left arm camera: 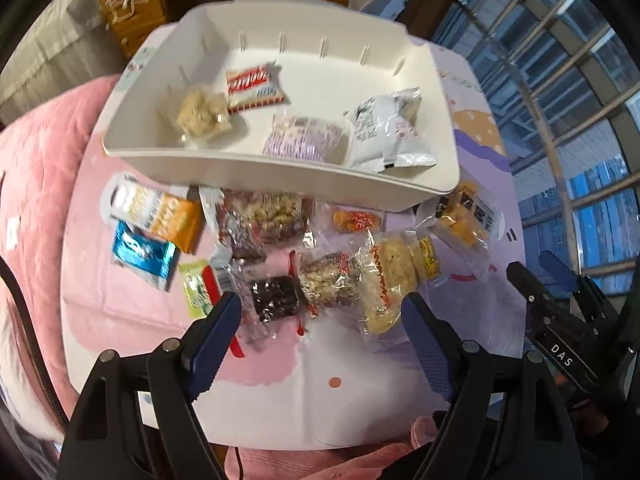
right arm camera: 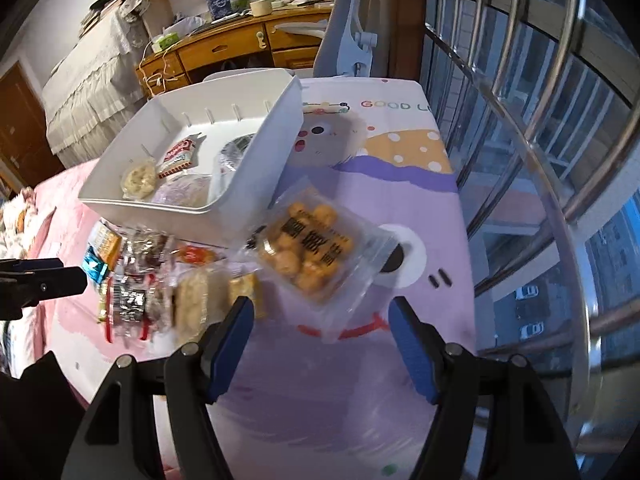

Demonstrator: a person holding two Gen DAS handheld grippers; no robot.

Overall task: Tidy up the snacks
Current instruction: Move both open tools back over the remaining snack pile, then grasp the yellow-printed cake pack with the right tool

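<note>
A white bin (left arm camera: pixel 280 164) (right arm camera: pixel 192 216) stands on the table and holds a red-and-white packet (left arm camera: pixel 254 88), a pale crumbly snack (left arm camera: pixel 202 114), a purple packet (left arm camera: pixel 304 140) and a white pouch (left arm camera: pixel 386 132). Several loose snacks lie in front of it. My left gripper (left arm camera: pixel 320 308) hangs open above a dark brownie packet (left arm camera: pixel 276 300) and grips nothing. A rice-cracker packet (left arm camera: pixel 386 280) lies beside the brownie. My right gripper (right arm camera: pixel 320 308) is open and empty, just short of a clear packet of orange balls (right arm camera: pixel 308 248).
More packets lie left of the pile: an orange-and-white one (left arm camera: pixel 160 210), a blue foil one (left arm camera: pixel 140 254) and a green one (left arm camera: pixel 196 288). A pink bedspread (left arm camera: pixel 40 184) borders the table's left side. Window bars (right arm camera: pixel 540 120) run along the right.
</note>
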